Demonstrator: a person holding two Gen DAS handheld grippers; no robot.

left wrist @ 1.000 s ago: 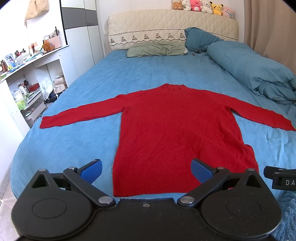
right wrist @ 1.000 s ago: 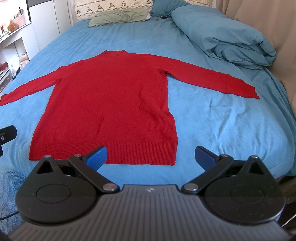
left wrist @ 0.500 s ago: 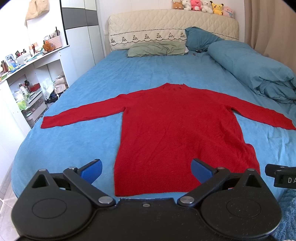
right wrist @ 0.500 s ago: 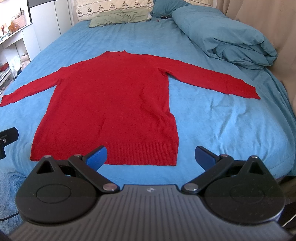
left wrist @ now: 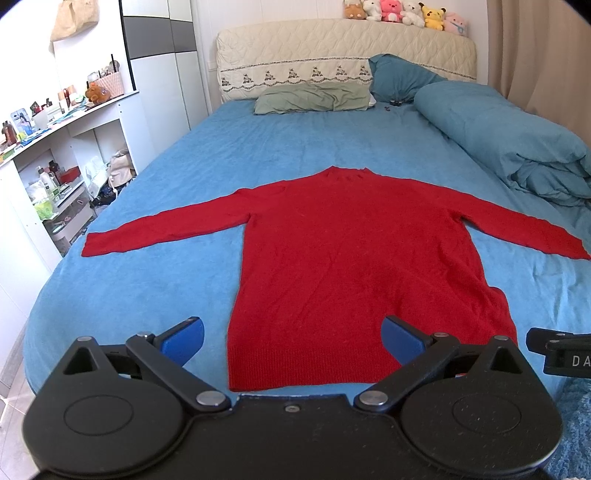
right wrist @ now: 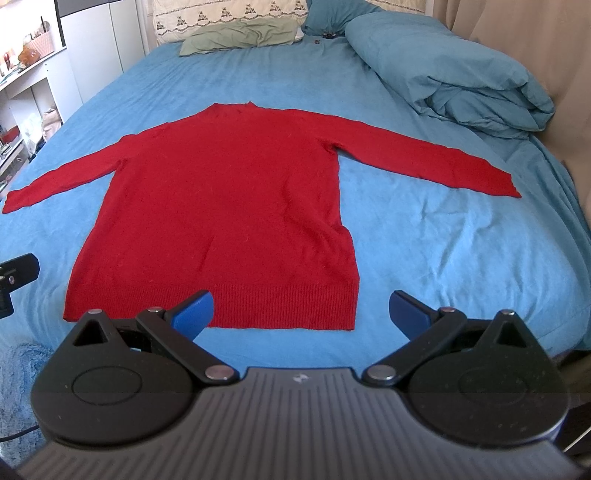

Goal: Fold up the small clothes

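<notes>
Blue bed [left wrist: 155, 288] is spread with a flat red sweater [left wrist: 354, 266] ahead of both jaws; little has shifted, both grippers are held released, folding unstarted.

Bedroom, daylit, blue-sheeted bed [left wrist: 295, 147].
Cream quilted headboard [left wrist: 343, 48] topped with plush toys [left wrist: 402, 13]; white cluttered shelving [left wrist: 62, 155] left; beige curtain [left wrist: 539, 55] right; rolled teal duvet [right wrist: 454, 74].
</notes>
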